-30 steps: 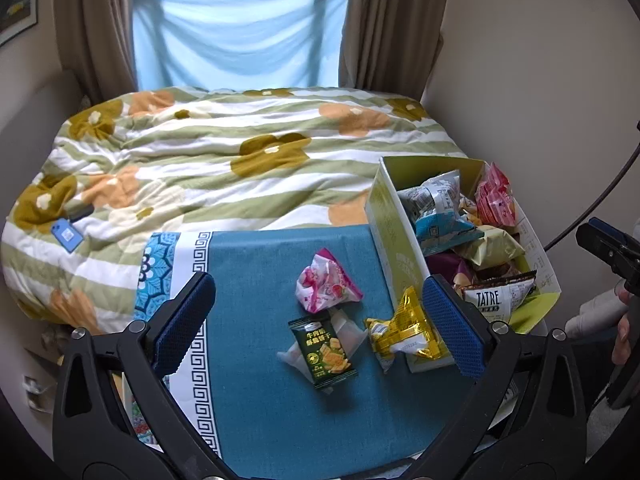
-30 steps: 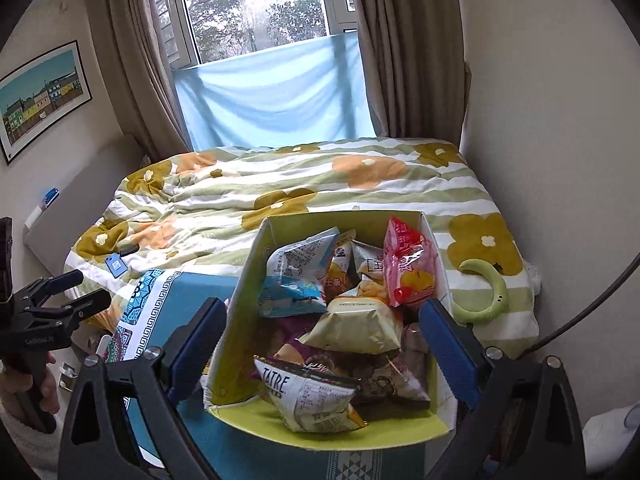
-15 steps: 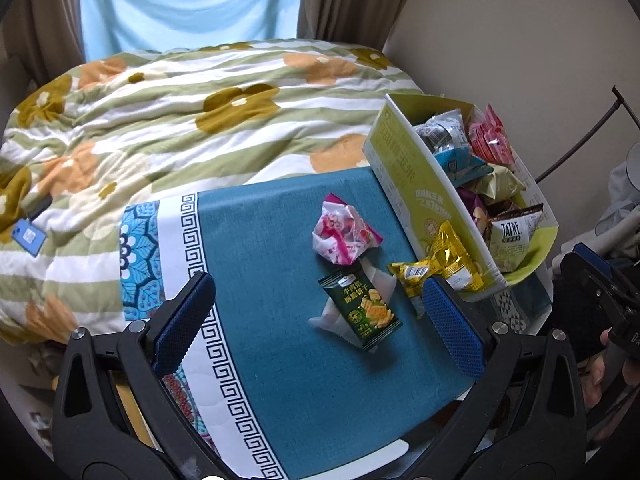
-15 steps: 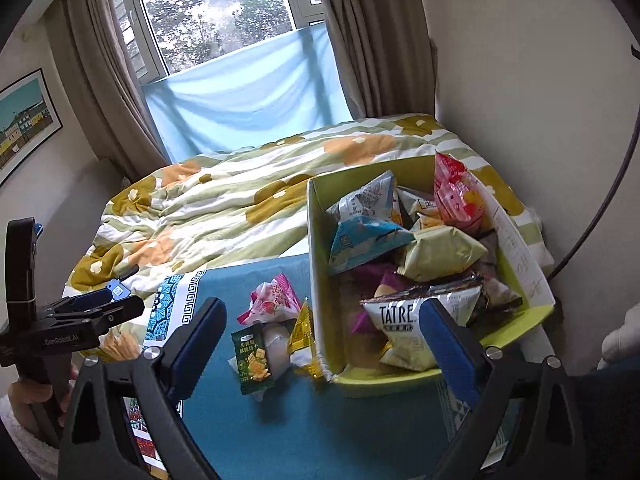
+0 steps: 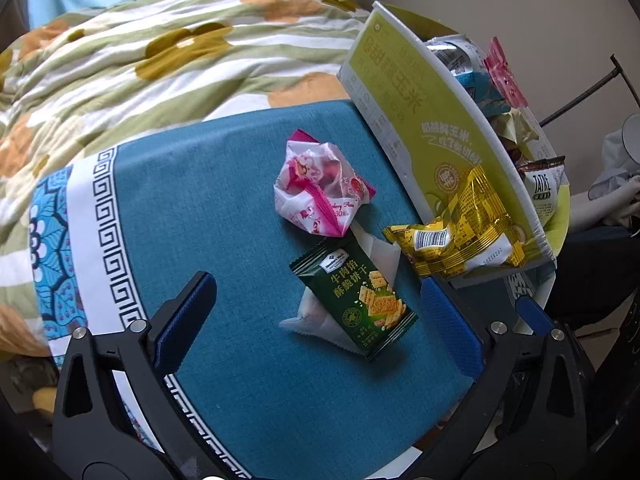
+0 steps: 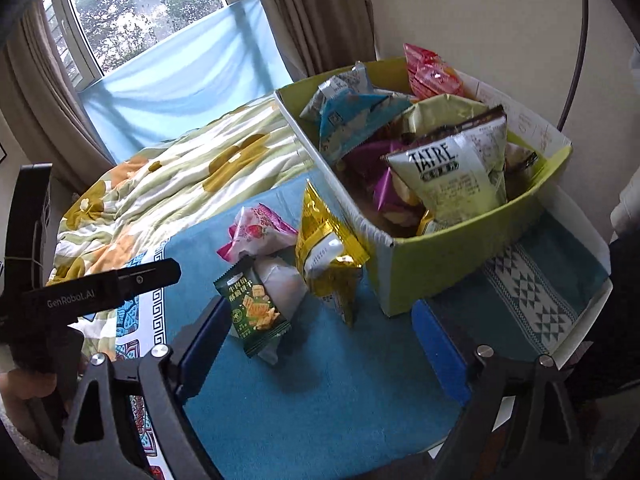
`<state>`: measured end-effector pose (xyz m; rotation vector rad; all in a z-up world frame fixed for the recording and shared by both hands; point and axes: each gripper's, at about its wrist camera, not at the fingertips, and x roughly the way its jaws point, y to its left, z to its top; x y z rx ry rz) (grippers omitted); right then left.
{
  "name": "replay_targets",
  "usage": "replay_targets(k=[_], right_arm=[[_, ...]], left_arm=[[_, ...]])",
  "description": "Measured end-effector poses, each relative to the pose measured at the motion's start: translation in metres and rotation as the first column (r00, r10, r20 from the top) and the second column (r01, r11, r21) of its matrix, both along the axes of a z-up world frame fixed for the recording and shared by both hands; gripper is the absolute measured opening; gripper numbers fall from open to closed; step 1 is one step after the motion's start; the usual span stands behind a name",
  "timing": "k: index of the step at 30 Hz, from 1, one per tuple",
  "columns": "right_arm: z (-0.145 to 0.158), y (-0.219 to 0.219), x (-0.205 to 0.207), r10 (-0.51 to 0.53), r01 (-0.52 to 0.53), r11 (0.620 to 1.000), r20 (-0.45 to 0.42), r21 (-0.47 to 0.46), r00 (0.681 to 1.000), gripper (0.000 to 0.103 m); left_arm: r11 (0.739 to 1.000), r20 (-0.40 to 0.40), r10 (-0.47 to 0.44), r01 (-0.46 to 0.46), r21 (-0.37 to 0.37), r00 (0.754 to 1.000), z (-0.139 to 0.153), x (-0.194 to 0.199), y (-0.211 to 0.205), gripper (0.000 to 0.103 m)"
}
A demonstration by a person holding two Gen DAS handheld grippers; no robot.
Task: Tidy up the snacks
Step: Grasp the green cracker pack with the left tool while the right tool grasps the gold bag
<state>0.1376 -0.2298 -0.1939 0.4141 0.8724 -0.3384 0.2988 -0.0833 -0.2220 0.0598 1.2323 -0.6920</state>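
Through the left wrist view, the left hand-held gripper (image 5: pixel 316 312) is hanging with its blue-padded jaws standing wide, nothing pressed between them, over a teal woven cloth (image 5: pixel 224 216) with a white Greek-key border that is covering the tabletop. Just ahead of the jaws a dark green rectangular cracker packet (image 5: pixel 354 298) is lying on top of a white translucent pouch (image 5: pixel 316 320). Farther ahead a crumpled pink-and-white plastic snack wrapper (image 5: pixel 320 188) is resting on the cloth. Ahead and to the right a shiny gold foil snack bag (image 5: pixel 456 236) is leaning against the wall of a yellow-green cardboard box (image 5: pixel 420 120) filled with snack bags. Beyond the cloth a quilted bedspread with green stripes and orange and mustard flowers (image 5: pixel 160 52) is covering a bed.

Through the right wrist view, the right hand-held gripper (image 6: pixel 322 344) is closing its blue-padded jaws with nothing between them; only the cloth (image 6: pixel 320 380) is lying under the gap. Ahead and left are the green packet (image 6: pixel 254 312), the pink wrapper (image 6: pixel 260 232) and the gold bag (image 6: pixel 324 248). Ahead and right the box (image 6: pixel 440 260) is holding a white "TATRE" chip bag (image 6: pixel 452 176) among others. Far ahead brown curtains (image 6: pixel 312 12) are framing a window (image 6: pixel 140 8) with a pale blue sheet (image 6: pixel 192 64) below it; a beige wall (image 6: pixel 480 8) is standing to the right. At the left the left hand-held gripper's black body (image 6: pixel 80 292) is showing.
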Motion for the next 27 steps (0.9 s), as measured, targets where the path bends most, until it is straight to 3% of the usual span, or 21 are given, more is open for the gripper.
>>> replay_targets(k=[6,9,15,22,27], right_arm=[[-0.038,0.009,0.007,-0.01,0.01,0.998,0.001,-0.066,1.0,0.083],[-0.049,0.009,0.01,0.002,-0.002,0.997,-0.004,-0.075,1.0,0.083],[-0.056,0.005,0.015,0.017,-0.018,0.996,-0.008,-0.092,1.0,0.076],[-0.065,0.001,0.023,0.042,-0.042,0.995,0.005,-0.086,0.999,0.064],[-0.068,0.002,0.029,0.029,-0.027,0.997,0.026,-0.078,0.999,0.063]], left_arm=[[0.999,-0.057,-0.023,0.025,0.034,0.998,-0.035,0.002,-0.026,0.091],[0.998,-0.071,-0.028,0.032,0.05,0.997,-0.044,0.002,-0.034,0.074],[0.998,-0.099,-0.055,0.059,0.032,0.994,-0.048,0.002,-0.041,0.05],[0.993,-0.065,-0.099,0.102,0.058,0.993,-0.04,-0.003,-0.044,0.042],[0.994,-0.066,-0.093,0.096,0.045,0.994,-0.037,0.001,-0.04,0.034]])
